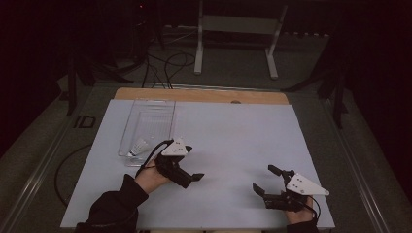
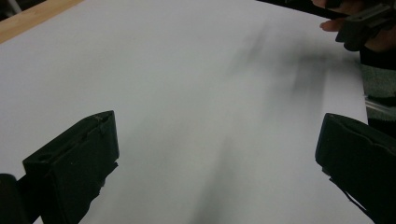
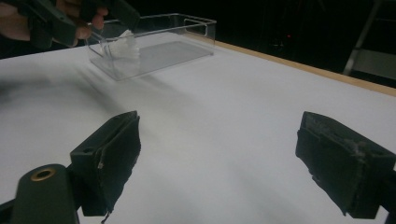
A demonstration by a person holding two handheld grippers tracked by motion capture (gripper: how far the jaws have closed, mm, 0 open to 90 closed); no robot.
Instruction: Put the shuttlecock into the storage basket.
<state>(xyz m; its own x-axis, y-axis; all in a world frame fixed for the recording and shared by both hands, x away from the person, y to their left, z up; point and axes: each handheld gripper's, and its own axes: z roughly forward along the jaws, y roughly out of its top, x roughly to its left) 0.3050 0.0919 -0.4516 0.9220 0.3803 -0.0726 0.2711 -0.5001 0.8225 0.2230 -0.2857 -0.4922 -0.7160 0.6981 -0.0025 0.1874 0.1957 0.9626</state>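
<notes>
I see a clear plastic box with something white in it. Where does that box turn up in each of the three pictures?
High view: the clear box lies upper left on the white table, just beyond the left tool.
Left gripper view: not in it.
Right gripper view: upper left, with the white object at its near end.
Shared landmark: the table's wooden far edge.

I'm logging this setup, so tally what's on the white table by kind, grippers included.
Clear plastic rectangular bin: 1
White feathered shuttlecock in the bin: 1
Black two-jaw grippers, left gripper and right gripper, both open and empty: 2
Total: 4
</notes>
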